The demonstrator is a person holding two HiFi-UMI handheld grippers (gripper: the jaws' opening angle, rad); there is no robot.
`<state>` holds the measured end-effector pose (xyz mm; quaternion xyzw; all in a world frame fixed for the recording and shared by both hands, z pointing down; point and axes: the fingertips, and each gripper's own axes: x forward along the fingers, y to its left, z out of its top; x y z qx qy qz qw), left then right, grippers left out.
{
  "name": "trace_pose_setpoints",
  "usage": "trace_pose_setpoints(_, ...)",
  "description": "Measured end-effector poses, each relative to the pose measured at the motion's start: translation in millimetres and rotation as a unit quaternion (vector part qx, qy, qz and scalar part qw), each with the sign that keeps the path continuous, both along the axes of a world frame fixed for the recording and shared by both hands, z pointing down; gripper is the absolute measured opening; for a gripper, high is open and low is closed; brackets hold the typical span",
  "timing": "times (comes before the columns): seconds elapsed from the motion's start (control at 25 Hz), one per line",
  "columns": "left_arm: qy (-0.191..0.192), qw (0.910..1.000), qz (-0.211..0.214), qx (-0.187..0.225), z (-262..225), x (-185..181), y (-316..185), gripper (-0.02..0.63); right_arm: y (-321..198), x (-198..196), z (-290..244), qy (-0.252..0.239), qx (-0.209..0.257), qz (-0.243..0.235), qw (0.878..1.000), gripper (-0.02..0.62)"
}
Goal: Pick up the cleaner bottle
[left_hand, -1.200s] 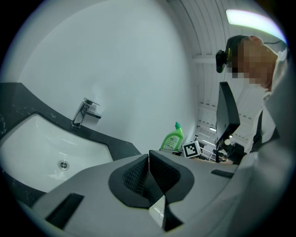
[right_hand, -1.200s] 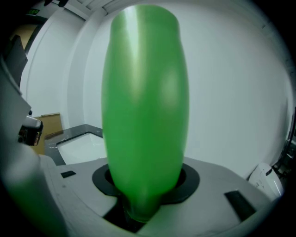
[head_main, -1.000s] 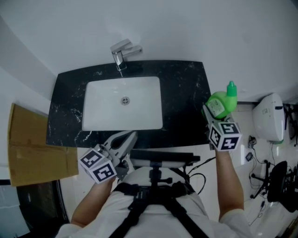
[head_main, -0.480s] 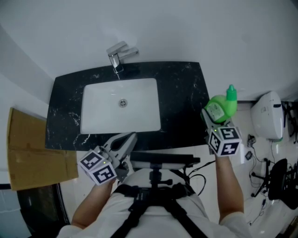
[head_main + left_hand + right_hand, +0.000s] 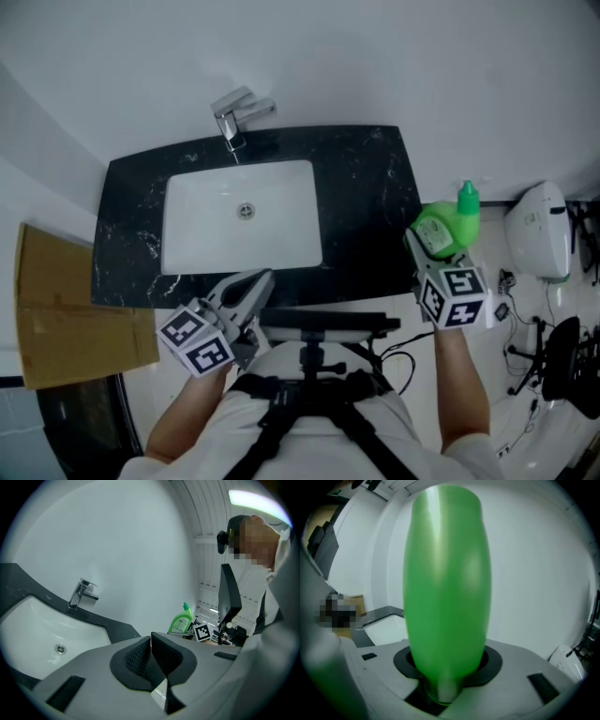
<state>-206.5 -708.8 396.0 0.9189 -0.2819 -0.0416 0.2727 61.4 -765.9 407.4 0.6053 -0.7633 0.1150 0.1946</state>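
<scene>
Closest to the person's body, the left gripper [image 5: 251, 289] hangs idle in front of the counter with its jaws pressed together on nothing. Over on the other side, the right gripper [image 5: 427, 246] is clamped on the cleaner bottle [image 5: 441, 223], its pads pinching the broad green body low down. The bottle stands fairly upright with its cap [image 5: 467, 198] on top, and it is held just off the right end of the black counter [image 5: 375, 187], not resting on it.

It looks like smooth, glossy plastic, so I'd judge it slippery and a bit squashy if squeezed hard. How full it is I can't tell, so the weight is a guess. The wide belly where the jaws sit now seems the safest hold; the narrow neck would let it swing.

Beyond it, a white rounded unit [image 5: 536, 234] sits near on the right, the likeliest thing to bump. Farther off are the white sink [image 5: 187, 244] and the faucet [image 5: 236, 112] against the wall, with cardboard [image 5: 66, 309] well apart on the left.
</scene>
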Motion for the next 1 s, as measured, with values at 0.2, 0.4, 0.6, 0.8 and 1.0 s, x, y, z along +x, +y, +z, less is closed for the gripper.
trace_pose_setpoints(0.2,0.000,1.0000,-0.001,0.002,-2,-2,-1,0.000,7,-5,1,0.001,-0.003,-0.003,1.000,0.175)
trace_pose_setpoints(0.4,0.000,1.0000,0.000,0.002,-4,0,-3,0.000,12,-5,-1,-0.002,-0.003,-0.002,1.000,0.175)
trace_pose_setpoints(0.6,-0.001,1.0000,0.001,0.003,-4,0,-3,0.000,20,-9,-3,-0.004,-0.003,-0.005,1.000,0.175)
trace_pose_setpoints(0.8,-0.002,1.0000,-0.001,0.004,-7,-1,-3,0.000,26,-15,-6,-0.012,-0.002,-0.009,1.000,0.175)
trace_pose_setpoints(1.0,-0.002,1.0000,-0.006,0.004,-8,-3,-3,0.000,32,-23,-8,-0.024,0.000,-0.018,1.000,0.175)
